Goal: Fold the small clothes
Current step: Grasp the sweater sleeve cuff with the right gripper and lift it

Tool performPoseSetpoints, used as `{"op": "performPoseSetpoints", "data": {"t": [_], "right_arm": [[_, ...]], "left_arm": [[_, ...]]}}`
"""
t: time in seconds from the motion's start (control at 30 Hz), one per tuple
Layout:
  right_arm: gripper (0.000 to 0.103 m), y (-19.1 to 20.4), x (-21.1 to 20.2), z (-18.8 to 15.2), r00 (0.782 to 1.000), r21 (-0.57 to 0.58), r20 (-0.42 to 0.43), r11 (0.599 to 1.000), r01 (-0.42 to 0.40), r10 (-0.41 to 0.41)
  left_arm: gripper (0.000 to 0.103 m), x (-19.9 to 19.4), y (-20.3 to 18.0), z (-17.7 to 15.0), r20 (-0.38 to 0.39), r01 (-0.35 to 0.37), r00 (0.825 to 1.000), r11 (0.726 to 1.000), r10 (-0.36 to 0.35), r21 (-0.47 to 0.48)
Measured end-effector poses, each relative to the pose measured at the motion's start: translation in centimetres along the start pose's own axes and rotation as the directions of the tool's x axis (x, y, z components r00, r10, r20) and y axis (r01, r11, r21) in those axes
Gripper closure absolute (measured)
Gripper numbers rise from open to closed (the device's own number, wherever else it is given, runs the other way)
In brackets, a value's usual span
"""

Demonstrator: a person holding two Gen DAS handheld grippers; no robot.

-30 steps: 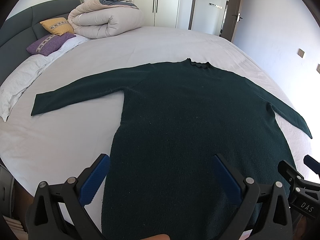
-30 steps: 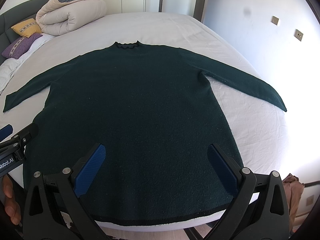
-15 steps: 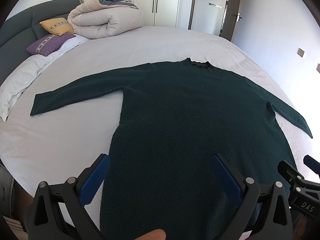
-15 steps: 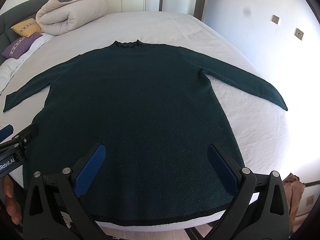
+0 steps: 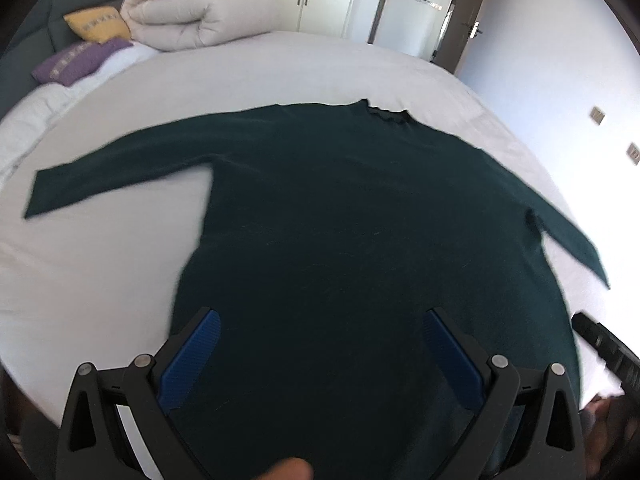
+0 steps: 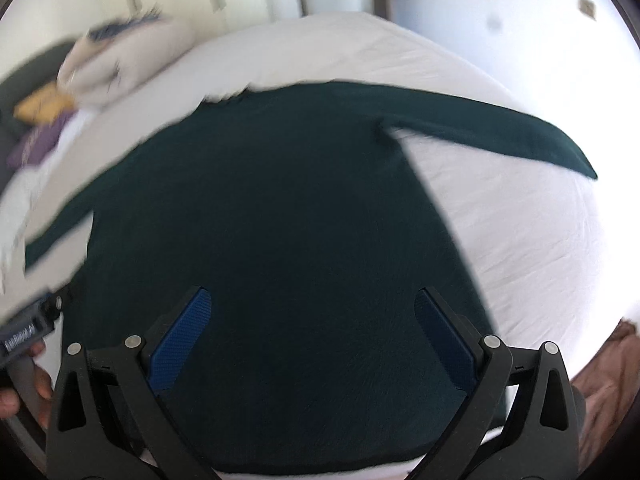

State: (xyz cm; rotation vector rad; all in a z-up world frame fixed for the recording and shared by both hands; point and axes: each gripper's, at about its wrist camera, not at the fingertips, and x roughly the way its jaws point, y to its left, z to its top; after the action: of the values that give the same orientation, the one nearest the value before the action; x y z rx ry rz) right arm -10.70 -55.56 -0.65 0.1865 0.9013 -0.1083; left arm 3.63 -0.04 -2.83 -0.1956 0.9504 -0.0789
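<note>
Garment: dark green long-sleeved knit sweater (image 5: 360,240) lies flat on the white bed sheet (image 5: 100,264), sleeves spread, ready for folding.
Left gripper (image 5: 320,356): jaws wide apart, empty, above the hem.
Right gripper (image 6: 312,340): likewise spread, holding nothing; view blurred.

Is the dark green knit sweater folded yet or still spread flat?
Spread flat: the dark green knit sweater lies unfolded on the white bed sheet, both sleeves out.

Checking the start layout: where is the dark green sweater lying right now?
The dark green sweater lies flat on the white bed, sleeves spread, collar pointing away toward the rolled duvet; both views show its hem nearest the grippers.
</note>
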Motion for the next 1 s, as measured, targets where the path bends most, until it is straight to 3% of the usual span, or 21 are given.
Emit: {"op": "performPoseSetpoints", "data": {"t": [0.1,0.17,0.27,0.37,0.5,0.57,0.67,0.83,0.93,1.0], "right_arm": [[0.0,-6.2,0.1,2.4,0.999,0.151,0.044,0.988,-0.026,0.019],[0.0,-10.7,0.2,3.6,0.996,0.265,0.076,0.963,-0.054,0.035],[0.0,-19.0,1.0,5.6,0.99,0.467,0.132,0.879,-0.1,0.042],[0.0,-26.7,2.5,6.5,0.985,0.616,0.168,0.778,-0.125,0.025],[0.006,-35.2,5.5,6.5,0.979,0.777,0.196,0.601,-0.185,0.048],[0.009,-37.5,6.7,6.9,0.972,0.805,0.223,0.548,-0.226,0.073],[0.009,-38.7,7.4,8.1,0.963,0.811,0.261,0.524,-0.26,0.073],[0.011,-39.7,9.5,9.5,0.948,0.834,0.31,0.459,-0.306,0.068],[0.025,-40.1,10.5,10.1,0.941,0.847,0.335,0.42,-0.326,0.056],[0.041,-40.7,11.3,10.9,0.939,0.849,0.341,0.414,-0.33,0.048]], "left_arm": [[0.0,1.6,-0.2,0.5,-0.044,0.069,0.997,0.997,-0.07,-0.018],[0.0,2.8,-0.4,0.7,-0.092,0.061,0.994,0.998,-0.062,-0.014],[0.0,4.6,-0.1,1.1,-0.155,0.07,0.985,0.995,-0.081,-0.07],[0.0,5.3,0.7,1.7,-0.113,0.046,0.992,0.992,-0.059,-0.119],[0.002,6.6,0.1,3.2,-0.112,0.078,0.989,0.99,-0.092,-0.12],[0.009,6.9,-0.6,4.1,-0.087,0.102,0.99,0.988,-0.112,-0.114],[0.019,7.3,-1.4,5.3,-0.061,0.139,0.987,0.982,-0.147,-0.124],[0.02,8.0,-3.0,6.9,-0.02,0.18,0.983,0.974,-0.185,-0.139],[0.016,9.0,-3.6,7.5,-0.037,0.212,0.975,0.967,-0.219,-0.138],[0.014,9.5,-3.8,7.8,-0.045,0.229,0.97,0.963,-0.238,-0.141]]}}
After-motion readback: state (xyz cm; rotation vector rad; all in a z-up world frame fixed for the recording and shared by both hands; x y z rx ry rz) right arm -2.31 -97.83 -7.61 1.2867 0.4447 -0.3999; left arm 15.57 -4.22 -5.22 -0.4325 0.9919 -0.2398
